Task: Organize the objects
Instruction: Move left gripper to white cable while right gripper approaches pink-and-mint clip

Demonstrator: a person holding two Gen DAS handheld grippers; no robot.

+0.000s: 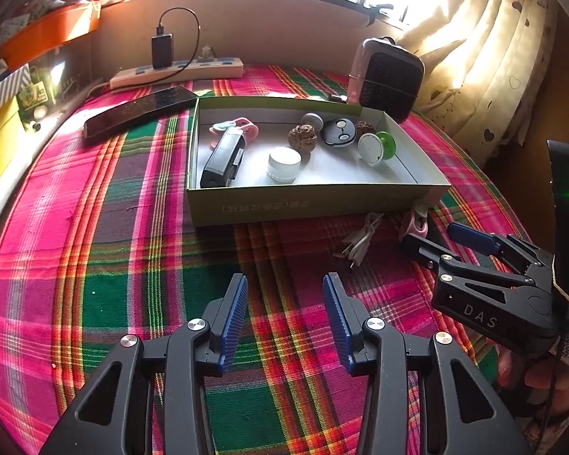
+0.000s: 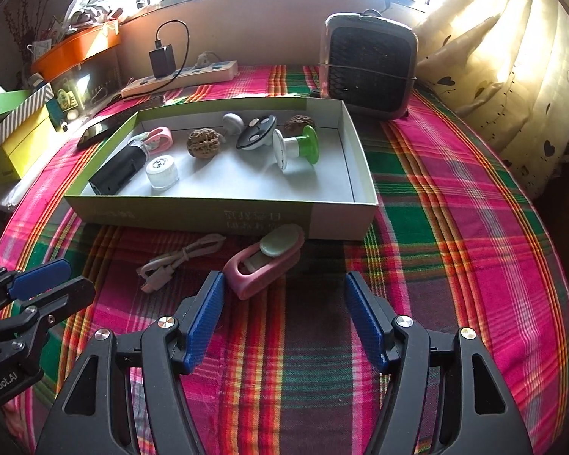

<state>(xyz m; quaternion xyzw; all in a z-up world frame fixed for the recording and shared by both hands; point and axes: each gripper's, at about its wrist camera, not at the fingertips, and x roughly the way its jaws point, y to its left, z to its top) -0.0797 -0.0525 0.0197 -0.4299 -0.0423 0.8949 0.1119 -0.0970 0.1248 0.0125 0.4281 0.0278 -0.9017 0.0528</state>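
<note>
- Right hand-held gripper (image 2: pixel 282 316), low centre of the right wrist view, has its blue pads spread apart with nothing between them; only plaid cloth shows in the gap.
- Left hand-held gripper (image 1: pixel 284 318) also stands apart and empty, over bare cloth at the bottom of its own view, well away from the loose items.
- Cardboard box (image 2: pixel 223 216) fills the middle of the frame on the tabletop (image 2: pixel 455 265); it already holds a black device, a white cap, walnuts and other small pieces.
- Pink clip (image 2: pixel 263 265) lies outside the box, just below its front wall and just above the right gripper's left pad (image 2: pixel 205 311). Its long axis runs diagonally, from lower left to upper right, the open looped end toward the gripper and the end with the pale green disc toward the box.
- White cable (image 2: pixel 178 261), bundled, lies just left of the clip, also outside the box.
- Judging by position, the right hand is nearer; the clip sits slightly up-left of the jaws' centre, so a short forward-left reach, with the jaws across its narrow width, seems called for.
</note>
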